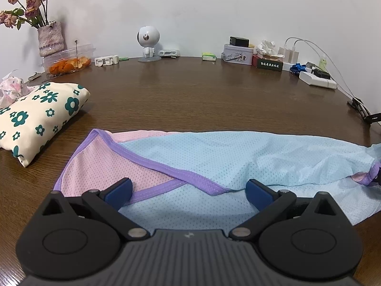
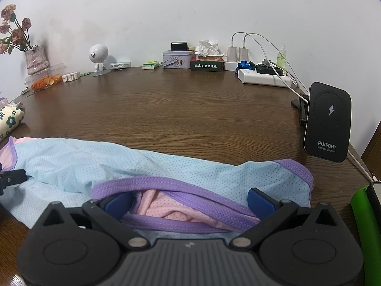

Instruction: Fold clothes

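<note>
While both grippers gape, the garment (image 1: 238, 157) lies on the table (image 1: 202, 95) (dark wood).

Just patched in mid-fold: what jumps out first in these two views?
The blue-and-pink mesh garment with purple trim sprawls across the near table edge, under both open claws, left claw and right claw. A flower-print bundle lies left; a black wireless charger stands right.

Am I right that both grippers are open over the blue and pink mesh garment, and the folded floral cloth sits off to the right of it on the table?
Not quite. The folded floral cloth sits to the left of the mesh garment, not the right, as the left wrist view shows. The rest holds: the left gripper and right gripper are both open over the garment on the table.
</note>
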Action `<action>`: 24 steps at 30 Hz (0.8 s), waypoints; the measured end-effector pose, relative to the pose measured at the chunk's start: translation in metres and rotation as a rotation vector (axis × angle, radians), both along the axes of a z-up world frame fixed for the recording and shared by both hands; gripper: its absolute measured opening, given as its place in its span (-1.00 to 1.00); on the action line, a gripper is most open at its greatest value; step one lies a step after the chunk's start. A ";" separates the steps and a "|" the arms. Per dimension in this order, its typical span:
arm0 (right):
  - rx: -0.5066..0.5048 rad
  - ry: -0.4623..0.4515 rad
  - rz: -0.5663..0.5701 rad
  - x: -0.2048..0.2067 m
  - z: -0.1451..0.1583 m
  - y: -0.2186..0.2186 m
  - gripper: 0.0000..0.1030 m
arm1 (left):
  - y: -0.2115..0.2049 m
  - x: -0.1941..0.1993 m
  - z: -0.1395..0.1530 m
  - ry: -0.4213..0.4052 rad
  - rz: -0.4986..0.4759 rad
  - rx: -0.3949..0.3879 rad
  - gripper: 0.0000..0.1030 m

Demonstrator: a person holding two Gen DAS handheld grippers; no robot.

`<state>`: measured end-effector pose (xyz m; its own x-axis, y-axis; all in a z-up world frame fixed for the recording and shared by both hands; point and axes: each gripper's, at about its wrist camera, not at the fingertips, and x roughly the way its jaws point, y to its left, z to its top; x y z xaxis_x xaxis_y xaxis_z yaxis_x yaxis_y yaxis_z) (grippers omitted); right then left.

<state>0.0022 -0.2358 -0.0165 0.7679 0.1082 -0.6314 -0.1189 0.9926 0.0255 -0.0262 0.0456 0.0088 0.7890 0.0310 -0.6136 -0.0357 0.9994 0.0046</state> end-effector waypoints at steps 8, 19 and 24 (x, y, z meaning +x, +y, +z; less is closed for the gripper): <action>-0.001 -0.001 0.000 0.000 -0.001 0.000 1.00 | 0.001 0.001 0.000 0.000 -0.002 -0.004 1.00; -0.002 -0.002 -0.001 0.001 -0.001 -0.001 1.00 | 0.005 0.000 0.002 -0.009 -0.006 -0.034 1.00; -0.003 -0.003 -0.001 0.001 -0.001 -0.001 1.00 | 0.006 0.001 0.002 -0.011 -0.006 -0.039 1.00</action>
